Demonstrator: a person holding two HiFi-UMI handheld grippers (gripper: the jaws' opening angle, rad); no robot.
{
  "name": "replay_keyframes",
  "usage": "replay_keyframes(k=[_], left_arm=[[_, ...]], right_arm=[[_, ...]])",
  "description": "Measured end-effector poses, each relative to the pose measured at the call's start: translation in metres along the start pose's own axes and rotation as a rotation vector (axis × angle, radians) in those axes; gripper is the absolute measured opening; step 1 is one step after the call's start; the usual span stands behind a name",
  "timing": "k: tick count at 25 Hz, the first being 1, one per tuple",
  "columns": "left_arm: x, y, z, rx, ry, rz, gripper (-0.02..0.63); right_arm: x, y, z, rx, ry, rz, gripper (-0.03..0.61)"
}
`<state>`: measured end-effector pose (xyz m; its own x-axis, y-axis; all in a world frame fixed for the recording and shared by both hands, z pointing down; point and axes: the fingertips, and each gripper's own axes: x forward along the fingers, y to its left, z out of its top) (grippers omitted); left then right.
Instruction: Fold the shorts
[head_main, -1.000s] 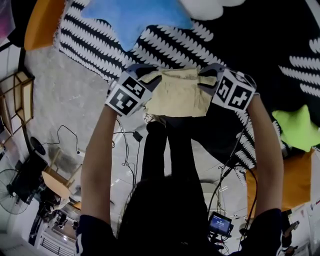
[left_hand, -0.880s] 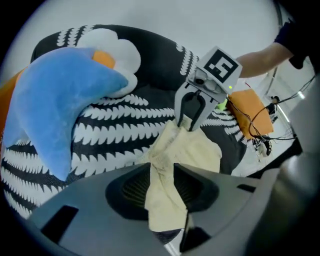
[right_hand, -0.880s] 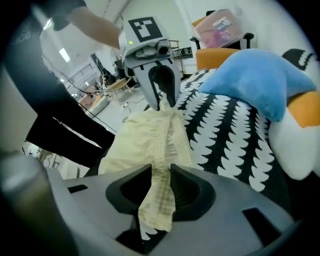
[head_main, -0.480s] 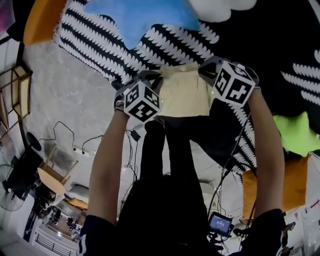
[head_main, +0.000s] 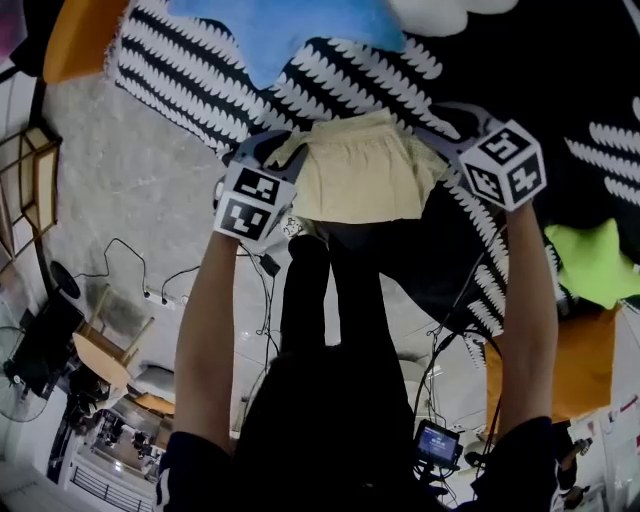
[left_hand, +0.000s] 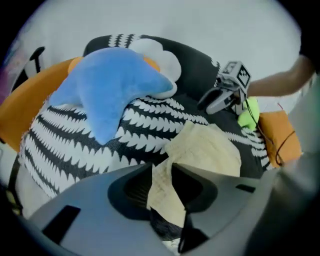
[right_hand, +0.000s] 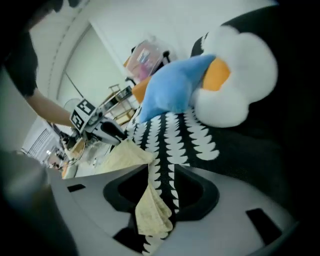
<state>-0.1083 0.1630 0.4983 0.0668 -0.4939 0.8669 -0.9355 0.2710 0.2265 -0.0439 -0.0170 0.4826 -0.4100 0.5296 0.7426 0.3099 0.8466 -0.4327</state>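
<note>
Shows pale yellow shorts (head_main: 360, 180) spread on a black-and-white cover (head_main: 190, 80); left tongs (left_hand: 161, 169) and right tongs (right_hand: 162, 170) just loosened, cloth slack between each pair.

left gripper (head_main: 278, 148) and right gripper (head_main: 442, 135) drew apart, fingers (left_hand: 135, 175) just opening round the now wider-spread shorts (head_main: 360, 182).
</note>
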Motion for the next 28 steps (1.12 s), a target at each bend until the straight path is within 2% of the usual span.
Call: replay_keyframes(k=[2,3,6,8,10,11,12,13,14,15,16,17,20,24,25,27,28], left_arm=[[-0.017,0.002,-0.013,-0.124,-0.039,-0.033,0.115],[-0.023,0.001,-0.023,-0.172,-0.049,-0.04,0.098],[-0.034,0.004,-0.063,-0.27,-0.037,0.008,0.076],[-0.038,-0.009,-0.086,-0.316,-0.033,-0.043,0.049],[-0.037,-0.04,-0.107,-0.282,-0.008,-0.17,0.062],[-0.035,-0.053,-0.119,-0.235,0.024,-0.216,0.11],[-0.03,-0.062,-0.133,-0.172,0.068,-0.23,0.158],[-0.023,-0.064,-0.145,-0.099,0.115,-0.209,0.17],[-0.015,-0.063,-0.153,-0.028,0.157,-0.17,0.157],[-0.007,-0.06,-0.157,0.027,0.186,-0.136,0.108],[-0.002,-0.056,-0.158,0.056,0.199,-0.119,0.007],[0.0,-0.054,-0.157,0.054,0.201,-0.121,0.005],[-0.007,-0.048,-0.156,-0.027,0.18,-0.132,0.003],[-0.014,-0.038,-0.171,-0.04,0.241,-0.091,0.0],[-0.015,-0.03,-0.178,-0.068,0.258,-0.054,0.002],[-0.023,-0.016,-0.189,-0.176,0.261,0.011,0.002],[-0.029,-0.012,-0.191,-0.24,0.246,0.022,0.002]], right_arm=[[-0.028,0.008,-0.009,0.046,-0.088,-0.031,0.14],[-0.036,0.019,-0.021,0.06,-0.097,-0.034,0.132],[-0.038,0.064,-0.072,0.074,-0.028,-0.016,0.132],[-0.027,0.098,-0.105,0.081,0.028,0.015,0.133],[-0.008,0.124,-0.131,0.09,0.075,0.039,0.143],[0.002,0.132,-0.14,0.091,0.092,0.038,0.146],[0.011,0.135,-0.145,0.093,0.1,0.027,0.145],[0.018,0.134,-0.148,0.097,0.101,0.012,0.136],[0.022,0.131,-0.148,0.103,0.098,-0.002,0.121],[0.023,0.127,-0.147,0.102,0.098,-0.013,0.081],[0.024,0.123,-0.146,0.089,0.102,-0.022,0.04],[0.023,0.121,-0.147,0.068,0.112,-0.028,0.031],[0.012,0.113,-0.153,0.03,0.132,-0.037,0.031],[-0.002,0.099,-0.165,0.103,0.137,-0.071,0.033],[0.0,0.097,-0.168,0.123,0.14,-0.083,0.033],[0.0,0.096,-0.171,0.171,0.137,-0.1,0.054],[-0.003,0.096,-0.171,0.199,0.132,-0.111,0.13]])
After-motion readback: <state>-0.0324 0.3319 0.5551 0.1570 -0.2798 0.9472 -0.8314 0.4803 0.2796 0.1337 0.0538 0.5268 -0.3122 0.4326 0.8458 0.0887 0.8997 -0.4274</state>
